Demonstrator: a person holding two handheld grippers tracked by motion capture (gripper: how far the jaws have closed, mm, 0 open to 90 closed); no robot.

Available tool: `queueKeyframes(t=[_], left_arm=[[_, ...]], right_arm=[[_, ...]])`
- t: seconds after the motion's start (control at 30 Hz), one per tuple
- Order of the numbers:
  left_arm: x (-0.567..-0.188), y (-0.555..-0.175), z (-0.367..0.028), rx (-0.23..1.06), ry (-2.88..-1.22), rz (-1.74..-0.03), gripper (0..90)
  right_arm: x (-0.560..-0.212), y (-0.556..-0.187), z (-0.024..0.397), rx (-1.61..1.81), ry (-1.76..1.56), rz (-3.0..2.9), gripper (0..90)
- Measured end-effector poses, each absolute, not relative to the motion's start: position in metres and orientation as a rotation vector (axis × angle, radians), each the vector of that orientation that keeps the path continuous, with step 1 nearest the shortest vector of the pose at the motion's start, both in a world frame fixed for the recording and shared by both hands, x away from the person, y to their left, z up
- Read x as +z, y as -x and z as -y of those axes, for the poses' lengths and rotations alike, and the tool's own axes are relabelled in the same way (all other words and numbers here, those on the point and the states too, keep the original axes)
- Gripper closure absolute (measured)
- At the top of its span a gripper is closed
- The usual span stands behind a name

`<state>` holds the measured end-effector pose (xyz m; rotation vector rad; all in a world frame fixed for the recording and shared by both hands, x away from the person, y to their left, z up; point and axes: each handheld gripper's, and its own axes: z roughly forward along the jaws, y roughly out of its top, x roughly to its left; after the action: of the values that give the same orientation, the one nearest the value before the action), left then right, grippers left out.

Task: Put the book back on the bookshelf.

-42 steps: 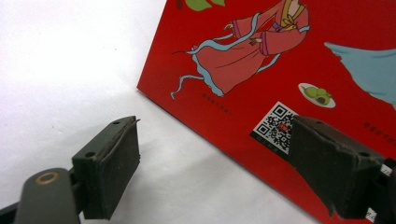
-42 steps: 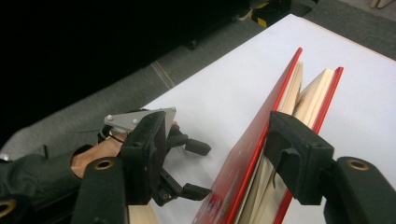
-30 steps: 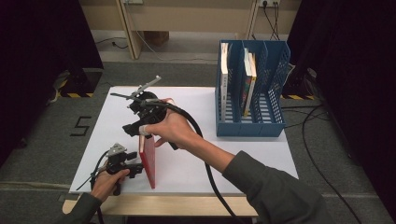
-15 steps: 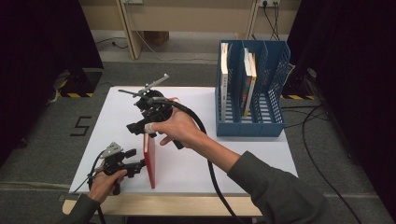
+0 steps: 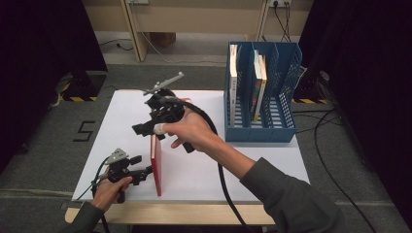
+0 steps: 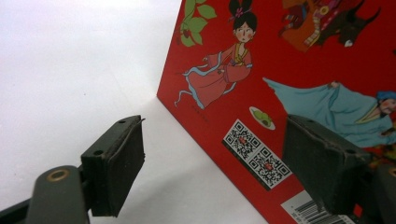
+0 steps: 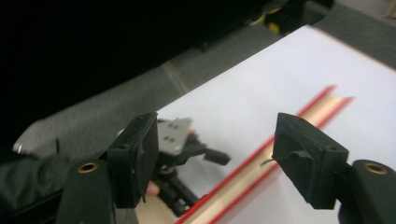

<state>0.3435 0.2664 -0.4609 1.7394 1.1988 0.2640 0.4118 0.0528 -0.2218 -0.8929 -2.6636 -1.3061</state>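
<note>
Standing a red book [image 5: 156,165] on edge near the front of the white counter [image 5: 272,165] — both grippers' fingers are just spreading apart, pressing on nothing.

The left gripper [image 5: 142,172] is sitting just beside the cover with its fingers [image 6: 116,170] released, one to each side of the near corner; the right gripper [image 5: 145,127] is hovering above the top edge, fingers [image 7: 306,158] likewise parted and the page edge between them. The book is looking thin, stiff and light — likely to tip — so clamping across the covers near the top edge seems safest.
</note>
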Motion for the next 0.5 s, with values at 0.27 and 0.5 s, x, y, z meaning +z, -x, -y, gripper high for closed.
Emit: queueKeyframes(t=[0.27, 0.5], left_arm=[[-0.461, -0.344, -0.264, 0.262, -1.738, -1.198, 20.5], [-0.461, -0.344, -0.263, 0.257, -1.745, -1.191, 20.4]], right_arm=[[-0.263, -0.425, -0.031, -1.093, 1.015, 2.586, 36.3], [-0.261, -0.426, -0.028, -1.065, 1.037, 2.611, 40.0]])
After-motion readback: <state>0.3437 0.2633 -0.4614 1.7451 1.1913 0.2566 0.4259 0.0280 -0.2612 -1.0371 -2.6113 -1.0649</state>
